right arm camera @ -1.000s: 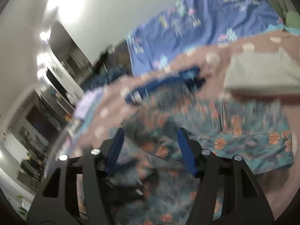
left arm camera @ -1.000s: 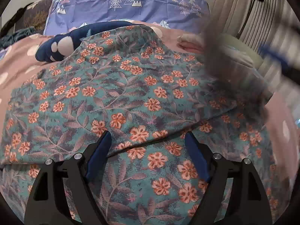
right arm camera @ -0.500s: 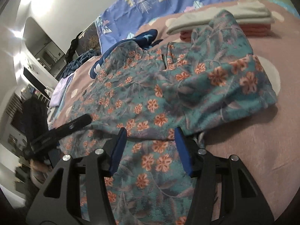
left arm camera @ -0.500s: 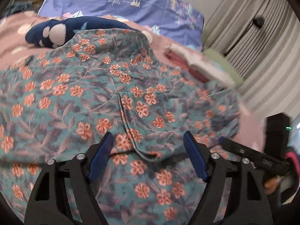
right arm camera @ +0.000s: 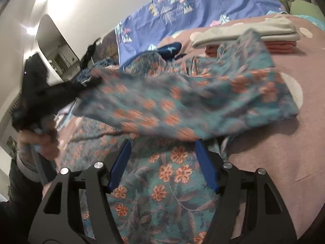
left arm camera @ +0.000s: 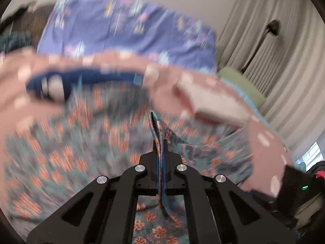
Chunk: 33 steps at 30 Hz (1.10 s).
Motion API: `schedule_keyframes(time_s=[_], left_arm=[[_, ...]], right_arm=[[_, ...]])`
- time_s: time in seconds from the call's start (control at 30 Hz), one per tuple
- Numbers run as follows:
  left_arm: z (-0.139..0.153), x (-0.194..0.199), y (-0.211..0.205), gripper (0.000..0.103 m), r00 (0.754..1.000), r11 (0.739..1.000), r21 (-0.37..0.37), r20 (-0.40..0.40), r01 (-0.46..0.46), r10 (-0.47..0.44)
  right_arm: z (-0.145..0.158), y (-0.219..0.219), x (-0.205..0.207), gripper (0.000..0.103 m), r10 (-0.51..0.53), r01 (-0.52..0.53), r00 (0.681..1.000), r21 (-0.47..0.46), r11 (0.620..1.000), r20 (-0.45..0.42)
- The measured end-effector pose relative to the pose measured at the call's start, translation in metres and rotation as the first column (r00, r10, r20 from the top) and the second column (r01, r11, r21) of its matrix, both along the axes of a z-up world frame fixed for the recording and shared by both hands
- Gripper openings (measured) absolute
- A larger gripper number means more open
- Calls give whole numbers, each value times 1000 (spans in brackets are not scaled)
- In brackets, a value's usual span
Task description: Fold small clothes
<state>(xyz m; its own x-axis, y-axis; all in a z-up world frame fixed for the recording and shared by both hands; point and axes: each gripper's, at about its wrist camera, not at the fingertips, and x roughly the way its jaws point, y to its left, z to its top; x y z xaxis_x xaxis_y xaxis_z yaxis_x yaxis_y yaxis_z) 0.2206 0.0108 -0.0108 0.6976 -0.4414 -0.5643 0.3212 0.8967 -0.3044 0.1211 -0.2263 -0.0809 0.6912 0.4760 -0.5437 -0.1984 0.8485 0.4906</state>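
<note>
A teal shirt with orange flowers [right arm camera: 172, 105] lies spread on the pink bed cover. My left gripper [left arm camera: 160, 148] is shut on an edge of the shirt [left arm camera: 156, 126], and a fold of cloth sticks up between its fingers. In the right wrist view the left gripper [right arm camera: 50, 93] shows blurred at the left, lifting that part of the shirt off the bed. My right gripper [right arm camera: 164, 162] is open, with its blue fingers [right arm camera: 119, 164] over the near part of the shirt and nothing between them.
A stack of folded clothes [right arm camera: 254, 34], grey over red, sits at the far right of the pink bed cover [right arm camera: 284, 152]. A dark blue garment [right arm camera: 170, 48] lies beyond the shirt. A purple patterned sheet [right arm camera: 203, 6] hangs behind. Curtains [left arm camera: 274, 61] stand at the right.
My left gripper has shut on the shirt's edge and lifted it; its view is now blurred by motion. My right gripper has stayed open over the near part of the shirt.
</note>
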Motion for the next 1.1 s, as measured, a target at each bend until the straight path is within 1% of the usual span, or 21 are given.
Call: schedule_keyframes(time_s=[0.07, 0.1, 0.2, 0.27, 0.33, 0.37, 0.43, 0.53, 0.67, 0.8, 0.87, 0.9, 0.93, 0.97, 1.0, 1.03, 1.07, 1.1], left_arm=[[33, -12, 10, 2, 996, 1000, 9, 87, -6, 5], [46, -16, 17, 2, 993, 1000, 16, 119, -15, 13], [66, -27, 40, 2, 982, 996, 57, 180, -66, 55], [70, -27, 58, 2, 978, 992, 59, 183, -110, 98], [69, -28, 80, 2, 975, 986, 46, 166, -158, 148], [67, -28, 93, 2, 971, 982, 39, 159, -186, 178], [63, -29, 107, 2, 967, 976, 38, 149, -216, 208], [53, -29, 127, 2, 962, 966, 45, 118, -254, 248], [28, -26, 146, 2, 955, 952, 85, 64, -296, 291], [-20, -15, 160, 3, 948, 941, 136, -35, -309, 316], [-46, -11, 166, 3, 938, 934, 168, -95, -315, 333], [-62, -9, 171, 4, 929, 930, 182, -135, -318, 344], [-76, -10, 176, 7, 920, 928, 186, -169, -322, 353], [-86, -10, 181, 11, 913, 928, 183, -195, -325, 358], [-91, -16, 185, 11, 917, 934, 143, -189, -327, 350], [-90, -19, 188, 11, 920, 936, 121, -182, -330, 348], [-88, -20, 191, 12, 919, 938, 111, -189, -329, 345], [-87, -21, 189, 13, 920, 938, 118, -187, -327, 344]], right_arm=[[-1, -4, 0, 67, -5, 5, 1000, 22, 1000, -2], [-3, -5, 2, 67, -10, 10, 1000, 31, 999, -12], [-6, -4, 4, 68, -14, 14, 1000, 20, 1000, -26], [-6, 0, 5, 69, -10, 10, 1000, -4, 1000, -29], [-6, 3, 7, 69, -10, 9, 999, -18, 1000, -32], [-6, 4, 7, 69, -11, 10, 999, -24, 1000, -35], [-6, 6, 8, 69, -10, 9, 999, -28, 1000, -38], [-6, 8, 10, 71, -8, 6, 999, -39, 999, -40], [-6, 8, 10, 72, -5, 3, 999, -47, 999, -39], [0, 17, 6, 73, 12, -15, 999, -95, 995, -35], [6, 25, 1, 73, 64, -67, 997, -113, 991, -35], [11, 30, -3, 73, 111, -114, 993, -116, 987, -32], [14, 33, -5, 73, 136, -139, 990, -118, 983, -26], [19, 35, -8, 73, 165, -166, 986, -118, 979, -15], [27, 37, -11, 73, 188, -186, 982, -118, 975, 4], [34, 36, -11, 73, 190, -186, 982, -125, 975, 23], [40, 34, -9, 73, 180, -172, 983, -141, 975, 40], [47, 32, -2, 73, 142, -130, 988, -181, 975, 55]])
